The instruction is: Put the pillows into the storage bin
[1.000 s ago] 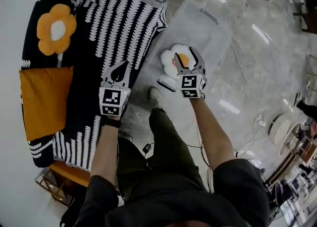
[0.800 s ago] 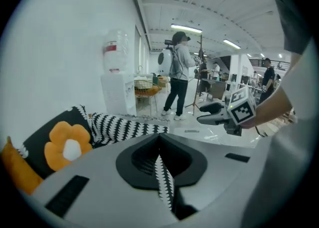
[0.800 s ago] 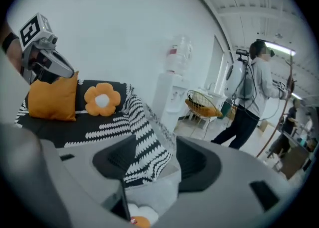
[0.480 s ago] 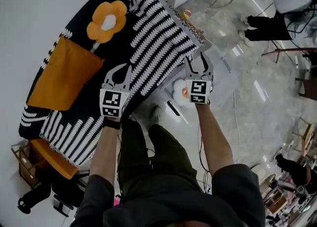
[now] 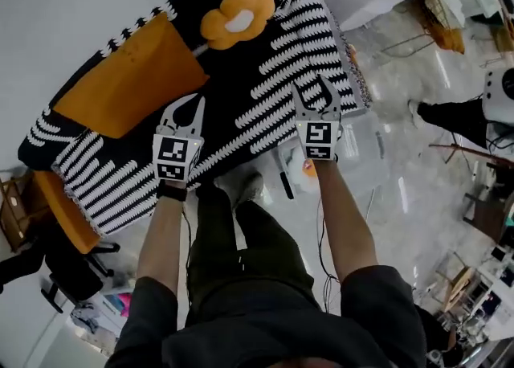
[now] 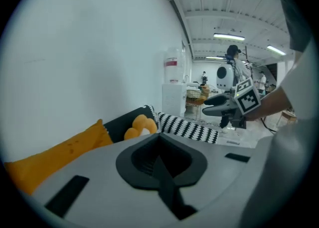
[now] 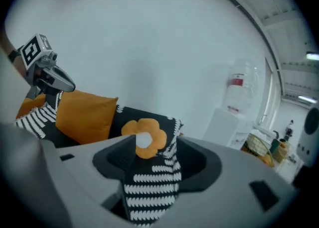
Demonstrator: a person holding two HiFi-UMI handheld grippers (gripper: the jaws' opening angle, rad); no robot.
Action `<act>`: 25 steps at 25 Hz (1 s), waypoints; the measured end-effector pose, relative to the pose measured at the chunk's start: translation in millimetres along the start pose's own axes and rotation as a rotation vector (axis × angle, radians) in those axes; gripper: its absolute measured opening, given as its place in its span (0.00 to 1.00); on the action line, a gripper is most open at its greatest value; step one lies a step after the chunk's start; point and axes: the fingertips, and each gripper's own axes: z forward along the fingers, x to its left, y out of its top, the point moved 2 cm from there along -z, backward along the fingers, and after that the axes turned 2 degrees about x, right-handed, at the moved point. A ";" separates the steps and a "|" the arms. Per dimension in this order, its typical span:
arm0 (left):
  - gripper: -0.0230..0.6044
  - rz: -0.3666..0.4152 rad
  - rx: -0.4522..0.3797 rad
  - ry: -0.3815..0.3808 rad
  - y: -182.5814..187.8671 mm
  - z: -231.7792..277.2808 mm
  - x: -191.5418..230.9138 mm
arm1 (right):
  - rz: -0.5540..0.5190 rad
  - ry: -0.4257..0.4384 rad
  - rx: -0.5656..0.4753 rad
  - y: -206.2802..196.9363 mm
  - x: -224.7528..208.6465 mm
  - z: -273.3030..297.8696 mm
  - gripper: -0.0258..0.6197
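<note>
No print can be read. Each gripper's cube carries black-and-white square markers, and the bottle (image 7: 238, 88) on the water dispenser at 3 o'clock in the right gripper view has a red label too small to make out.

In the head view, the left gripper (image 5: 195, 102) is at 9 o'clock of centre over the striped blanket (image 5: 301, 45). Its jaws are closed on each other with nothing held. The right gripper (image 5: 312, 87) is at 2 o'clock of centre over the same blanket, its jaws apart and empty.

On the sofa, the orange pillow (image 5: 128, 81) lies at 10 o'clock and the flower pillow (image 5: 238, 16) at 12 o'clock. Neither is touched.

Only the head view shows the bin (image 5: 353, 149), at 4 o'clock of the right gripper and mostly behind that arm. A spot of the egg pillow (image 5: 307, 169) shows just under the cube.

Only the left gripper view shows a person (image 6: 233, 53) standing far back at 2 o'clock. The right gripper view lines the flower pillow up between its own jaws, with the left gripper at 9 o'clock.

A second ago the right gripper hung over the bin and the egg pillow, and the left was at the blanket's edge. Both have since swung over the sofa. The right jaws are as wide apart as before.
</note>
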 end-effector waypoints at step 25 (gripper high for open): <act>0.04 -0.305 0.031 0.387 -139.4 -138.8 330.9 | -0.555 0.728 -0.051 220.0 416.0 226.6 0.87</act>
